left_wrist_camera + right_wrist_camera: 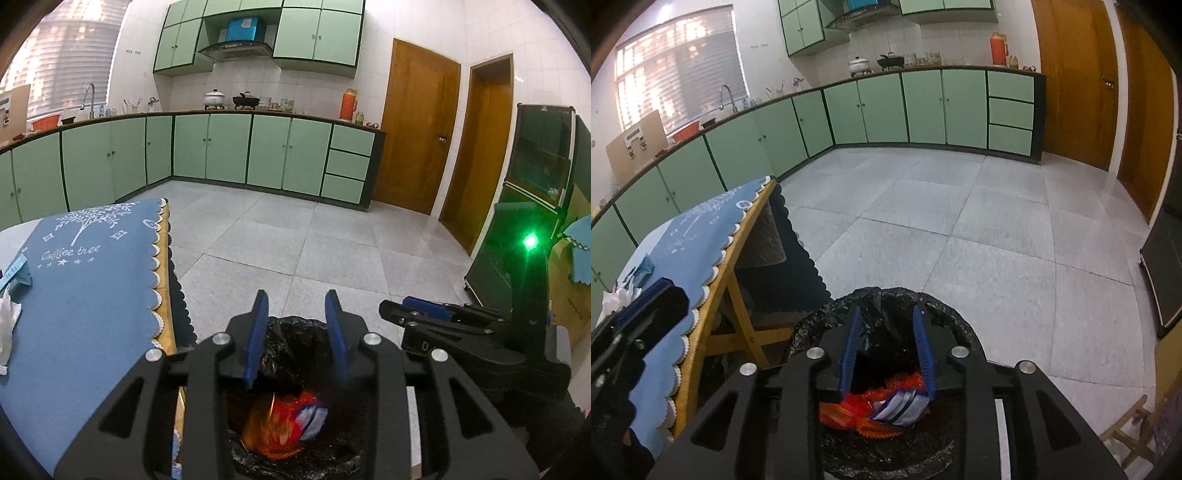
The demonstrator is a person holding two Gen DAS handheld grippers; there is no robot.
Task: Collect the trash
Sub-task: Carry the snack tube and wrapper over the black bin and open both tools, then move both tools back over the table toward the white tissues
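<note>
A bin lined with a black bag (284, 343) (945, 325) stands on the floor beside the table. Inside it lie an orange wrapper (280, 424) (842, 410) and a blue-and-white packet (314, 417) (905, 406). My left gripper (297, 301) is open and empty above the bin. My right gripper (888, 312) is open and empty over the bin too, and it shows at the right of the left wrist view (424, 314). White crumpled trash (7, 325) (617, 299) and a blue scrap (18, 273) (642, 269) lie on the table.
The table has a blue scalloped cloth (85, 280) (701, 229) and wooden legs (738, 306), left of the bin. Green kitchen cabinets (229, 147) line the far wall. A dark cabinet (532, 192) and cardboard boxes (569, 295) stand at the right. Grey tiled floor (960, 221) lies ahead.
</note>
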